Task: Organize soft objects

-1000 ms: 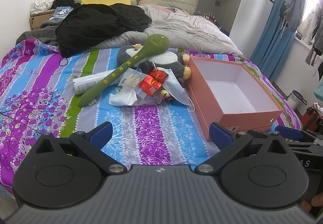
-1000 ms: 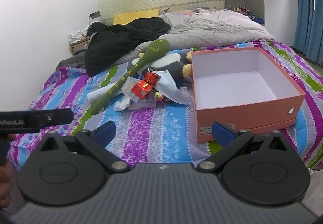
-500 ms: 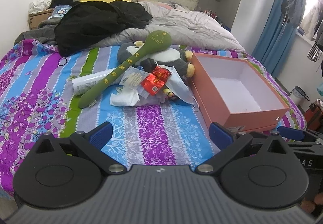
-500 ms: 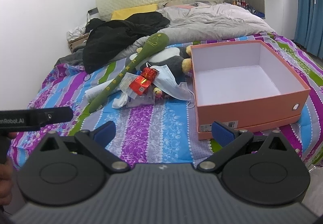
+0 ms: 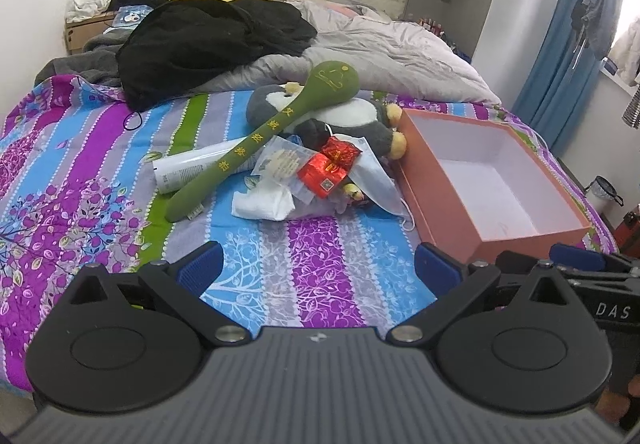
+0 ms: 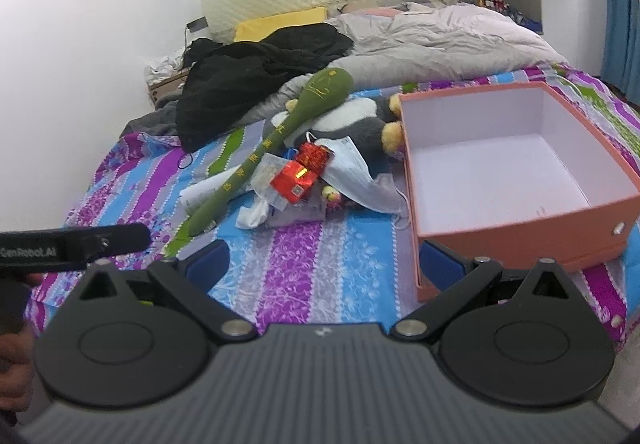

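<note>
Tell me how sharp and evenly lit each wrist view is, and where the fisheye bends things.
Left wrist view: sharp, with the plush penguin and orange box crisp; window glare at far right. Right wrist view: softly blurred, the white wall washed out at upper left; the box's edges bow visibly. Both views curve toward their borders.

The bedspread [image 5: 100,171] is striped in purple, blue, green and grey with floral print. The box [image 6: 520,232] is coloured orange outside, white inside. The plush bat [image 5: 256,147] is coloured green with yellow characters.
</note>
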Demonstrator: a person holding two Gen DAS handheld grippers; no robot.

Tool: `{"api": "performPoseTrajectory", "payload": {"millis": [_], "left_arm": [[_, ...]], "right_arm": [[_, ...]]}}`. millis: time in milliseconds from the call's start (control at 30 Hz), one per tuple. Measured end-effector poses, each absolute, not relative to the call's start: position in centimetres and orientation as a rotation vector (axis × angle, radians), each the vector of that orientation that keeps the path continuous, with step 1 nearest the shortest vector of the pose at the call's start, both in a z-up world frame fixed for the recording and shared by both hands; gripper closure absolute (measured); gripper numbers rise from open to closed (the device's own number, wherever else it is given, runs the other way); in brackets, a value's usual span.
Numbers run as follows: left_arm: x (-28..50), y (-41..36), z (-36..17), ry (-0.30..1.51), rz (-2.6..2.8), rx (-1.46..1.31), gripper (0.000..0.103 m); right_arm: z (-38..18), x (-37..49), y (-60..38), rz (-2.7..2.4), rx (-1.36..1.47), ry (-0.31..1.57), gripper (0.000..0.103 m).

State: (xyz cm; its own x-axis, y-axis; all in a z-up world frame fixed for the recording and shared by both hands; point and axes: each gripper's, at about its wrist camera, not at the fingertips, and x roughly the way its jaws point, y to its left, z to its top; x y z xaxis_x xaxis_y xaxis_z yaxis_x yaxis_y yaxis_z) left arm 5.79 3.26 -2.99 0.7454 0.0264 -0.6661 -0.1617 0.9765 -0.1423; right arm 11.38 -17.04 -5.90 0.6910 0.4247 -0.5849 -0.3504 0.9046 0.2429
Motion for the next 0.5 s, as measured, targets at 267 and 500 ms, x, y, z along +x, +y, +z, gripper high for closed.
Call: {"api": "performPoseTrajectory", "payload": {"millis": [267, 500], "left_arm": [[7.7, 4.2, -4.0, 0.746, 0.108, -0.172, 0.000], [9.8, 5.3, -5.3, 0.756, 0.112, -0.175, 0.000]], "right_arm": [[-6.6, 13.1, -15.7, 0.446, 0.094, 0.703, 0.000], [-7.8, 14.4, -14.6, 0.451, 0.088, 0.735, 0.000]]}}
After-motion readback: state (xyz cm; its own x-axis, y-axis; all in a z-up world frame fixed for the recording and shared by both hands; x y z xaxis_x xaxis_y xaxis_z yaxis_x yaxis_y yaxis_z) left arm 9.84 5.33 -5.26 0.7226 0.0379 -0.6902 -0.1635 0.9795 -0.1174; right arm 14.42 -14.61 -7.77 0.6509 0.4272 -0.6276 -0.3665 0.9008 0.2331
